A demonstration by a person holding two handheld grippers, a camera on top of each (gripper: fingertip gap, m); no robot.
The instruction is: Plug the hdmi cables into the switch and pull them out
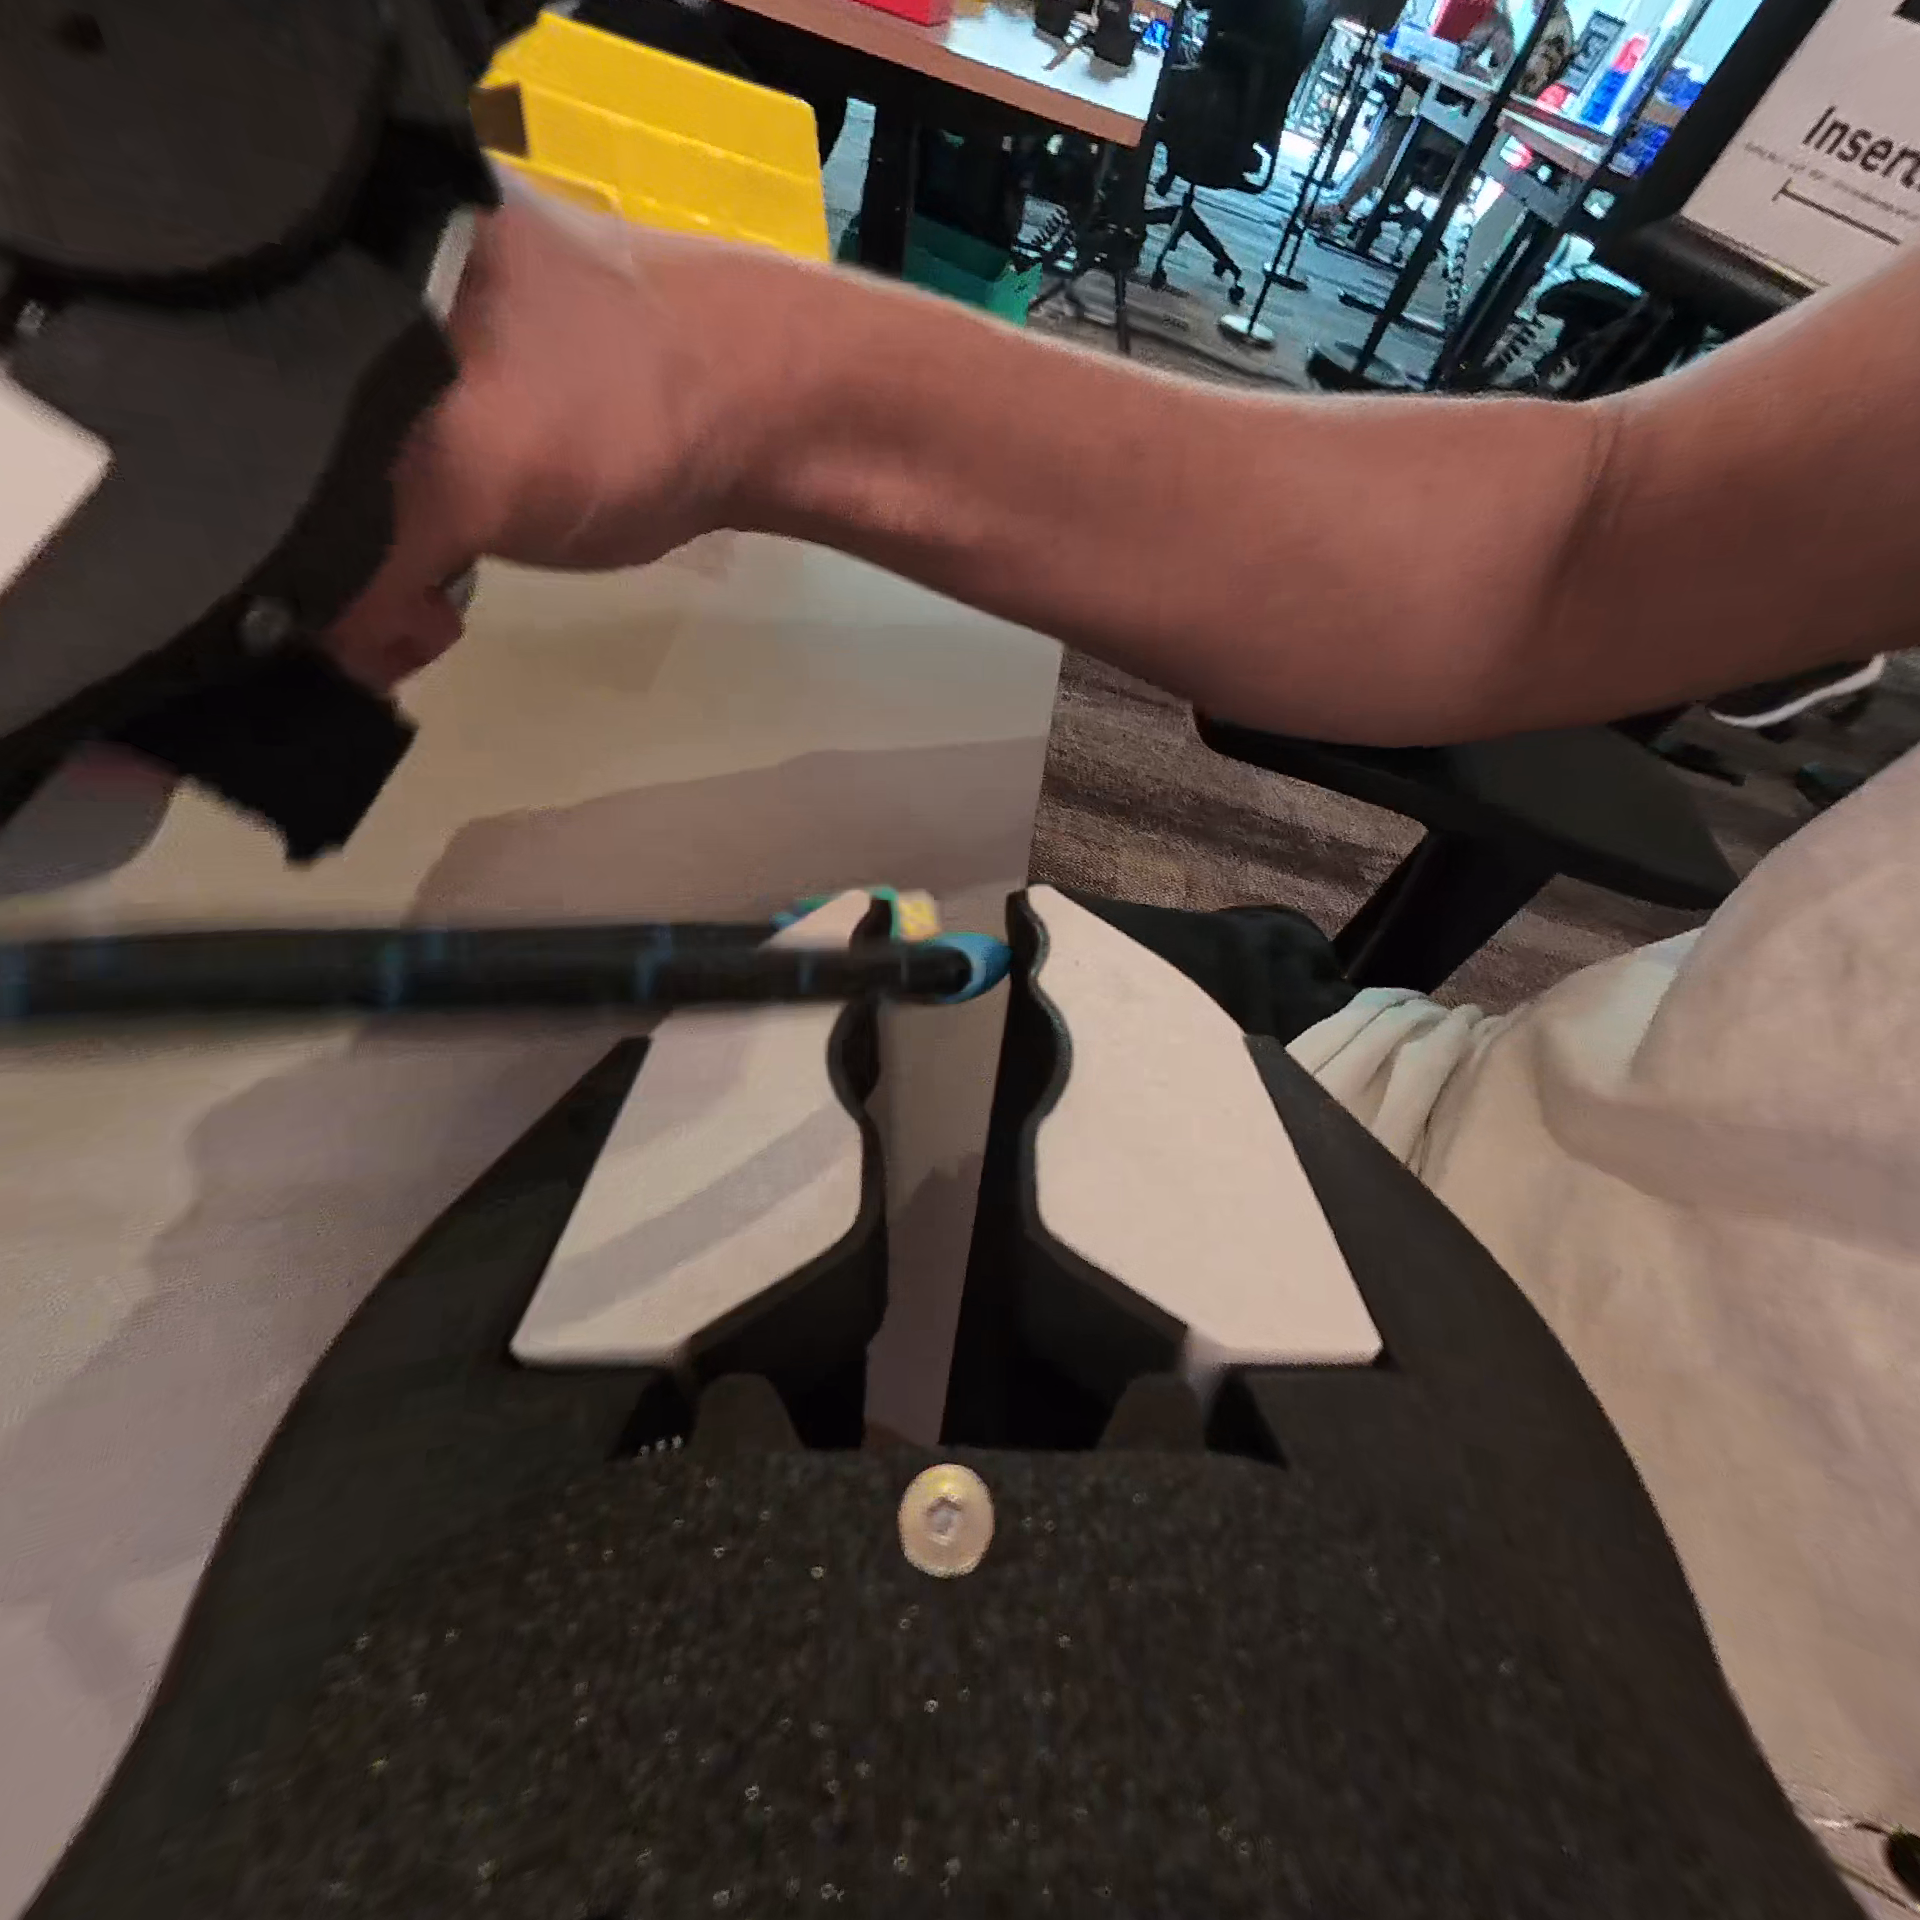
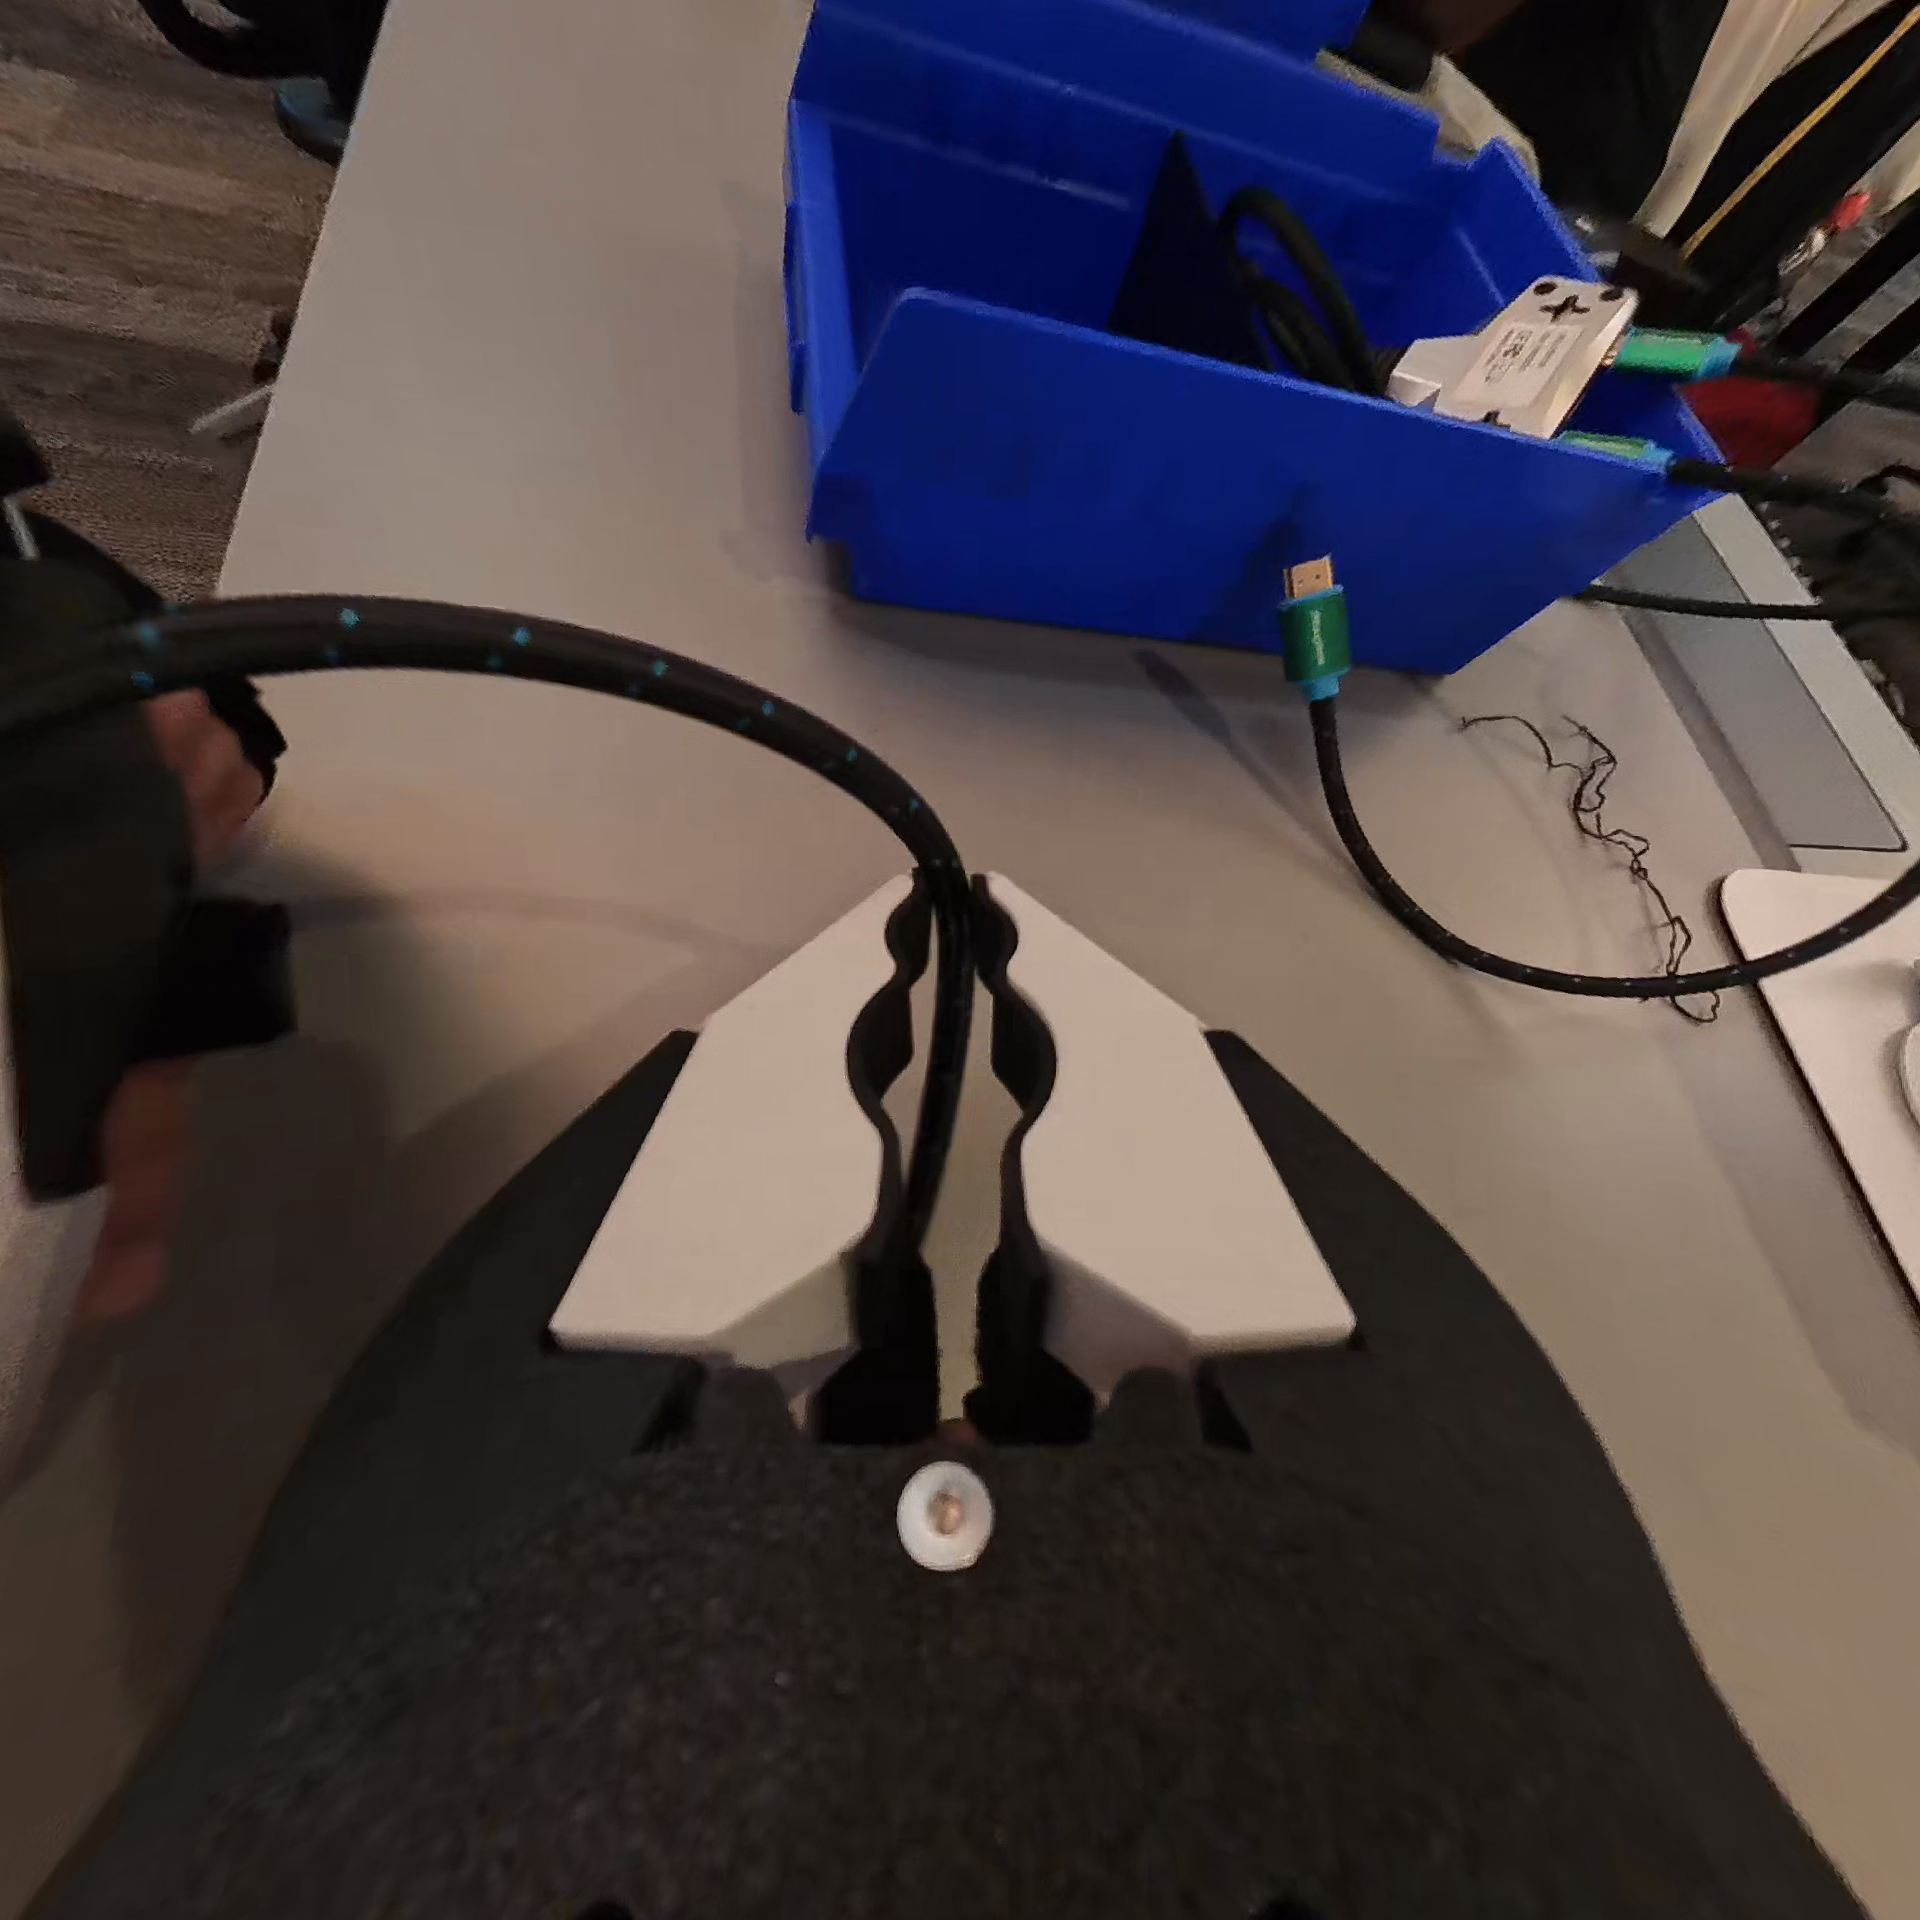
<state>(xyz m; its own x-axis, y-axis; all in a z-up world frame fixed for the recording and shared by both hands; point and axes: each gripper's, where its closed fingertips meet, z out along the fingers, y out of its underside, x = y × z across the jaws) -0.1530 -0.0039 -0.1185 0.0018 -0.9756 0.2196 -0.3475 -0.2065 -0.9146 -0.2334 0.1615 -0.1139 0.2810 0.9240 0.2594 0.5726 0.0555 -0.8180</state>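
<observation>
A braided black hdmi cable [image 2: 940,1039] sits pinched in the right tool [image 2: 948,883]; left tool [image 1: 940,914] clamps its plug.

The left gripper [image 1: 940,961] points across a pale table [image 1: 727,675], its two white fingers [image 1: 1143,1122] a narrow gap apart. At the tips sits a green and blue plug [image 1: 961,961], and its black braided cable [image 1: 416,966] runs off to the left edge; whether the tips press the plug cannot be told through the blur. Above, a person's bare forearm [image 1: 1195,540] reaches in from the right, the hand [image 1: 582,416] holding the right gripper [image 1: 208,468] at the far left. A yellow bin [image 1: 665,135] stands farther off.
</observation>
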